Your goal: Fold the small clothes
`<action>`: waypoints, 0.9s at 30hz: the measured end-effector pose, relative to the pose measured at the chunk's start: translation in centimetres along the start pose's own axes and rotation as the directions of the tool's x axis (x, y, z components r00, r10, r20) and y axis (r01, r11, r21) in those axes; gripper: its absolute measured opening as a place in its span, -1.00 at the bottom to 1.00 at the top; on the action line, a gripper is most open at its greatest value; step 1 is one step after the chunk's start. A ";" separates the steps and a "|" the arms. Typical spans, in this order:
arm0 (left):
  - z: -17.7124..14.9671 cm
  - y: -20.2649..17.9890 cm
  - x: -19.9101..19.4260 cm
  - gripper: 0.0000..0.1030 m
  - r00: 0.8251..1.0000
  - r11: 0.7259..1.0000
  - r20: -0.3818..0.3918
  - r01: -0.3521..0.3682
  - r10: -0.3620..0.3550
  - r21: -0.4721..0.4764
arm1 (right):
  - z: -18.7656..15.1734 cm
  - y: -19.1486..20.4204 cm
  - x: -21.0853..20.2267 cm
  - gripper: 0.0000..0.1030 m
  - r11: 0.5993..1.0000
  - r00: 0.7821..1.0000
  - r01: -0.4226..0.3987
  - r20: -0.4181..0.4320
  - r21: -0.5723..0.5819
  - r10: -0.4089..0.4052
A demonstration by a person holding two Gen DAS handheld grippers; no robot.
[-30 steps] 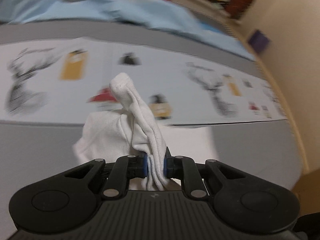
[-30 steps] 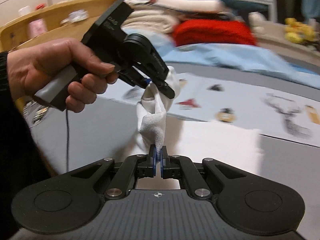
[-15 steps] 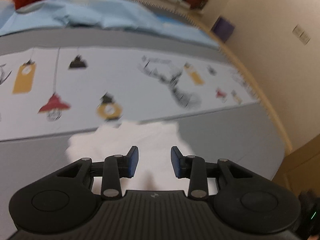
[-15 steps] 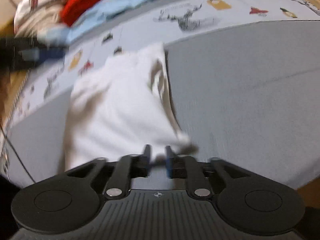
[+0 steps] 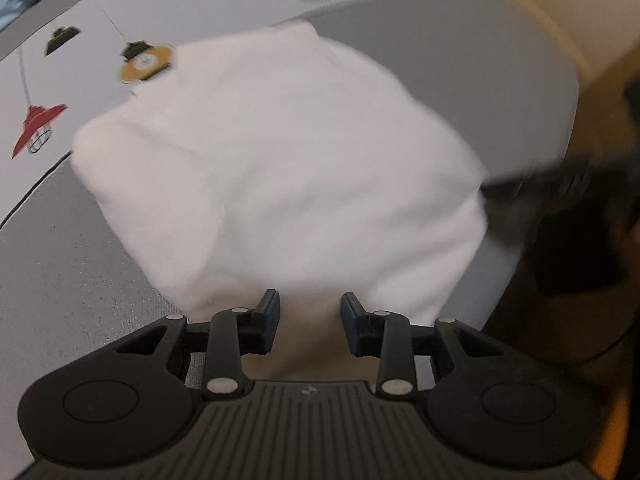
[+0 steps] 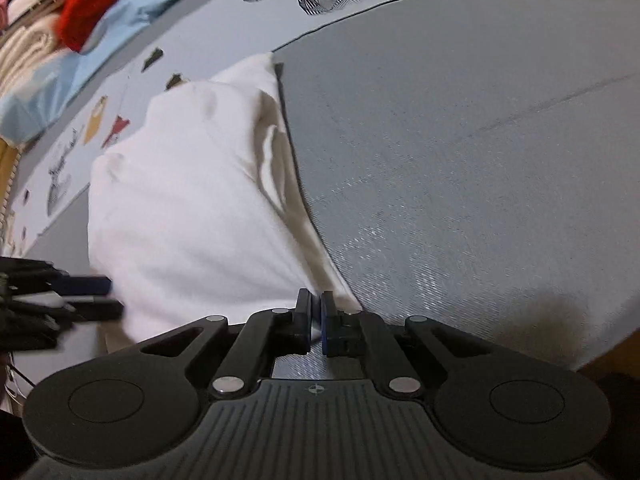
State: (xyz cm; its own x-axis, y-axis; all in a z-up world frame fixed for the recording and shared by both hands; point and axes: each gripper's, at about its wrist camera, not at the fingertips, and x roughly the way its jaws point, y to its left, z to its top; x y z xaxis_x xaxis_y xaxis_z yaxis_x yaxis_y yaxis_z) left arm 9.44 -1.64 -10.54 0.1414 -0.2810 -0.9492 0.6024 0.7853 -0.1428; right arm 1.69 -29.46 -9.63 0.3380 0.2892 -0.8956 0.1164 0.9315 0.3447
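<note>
A small white garment [image 5: 280, 168] lies spread flat on the grey table. In the left wrist view my left gripper [image 5: 309, 312] is open and empty, its blue-padded fingers just above the garment's near edge. In the right wrist view the garment [image 6: 192, 200] lies to the left. My right gripper [image 6: 316, 312] is shut at its near right corner; I cannot tell whether any cloth is pinched. The left gripper [image 6: 84, 298] shows blurred at that view's left edge.
The grey table [image 6: 460, 140] carries a pale printed mat [image 5: 80, 64] with lantern and deer drawings behind the garment. A light blue cloth [image 6: 80, 56], a red garment [image 6: 92, 12] and cream knitwear are piled at the back. The table's edge [image 5: 568, 92] runs at the right.
The garment hung bunched between both shut grippers a second ago. Now it lies flat on the table. The left gripper has opened and let go; both grippers have come down low.
</note>
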 end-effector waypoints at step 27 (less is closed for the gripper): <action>0.2 7.0 -5.0 -0.26 0.986 0.957 0.142 -0.039 0.083 -0.287 | 14.8 5.8 5.9 -0.91 0.970 0.985 -0.113 0.106 -0.217 0.138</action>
State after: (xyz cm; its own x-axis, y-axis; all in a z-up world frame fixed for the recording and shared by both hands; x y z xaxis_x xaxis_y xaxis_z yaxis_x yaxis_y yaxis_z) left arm 13.07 5.15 -6.78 0.3010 -0.2908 -0.9082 0.3453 0.9210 -0.1804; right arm 18.20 -25.65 -8.77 0.4482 0.3898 -0.8045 -0.1275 0.9186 0.3741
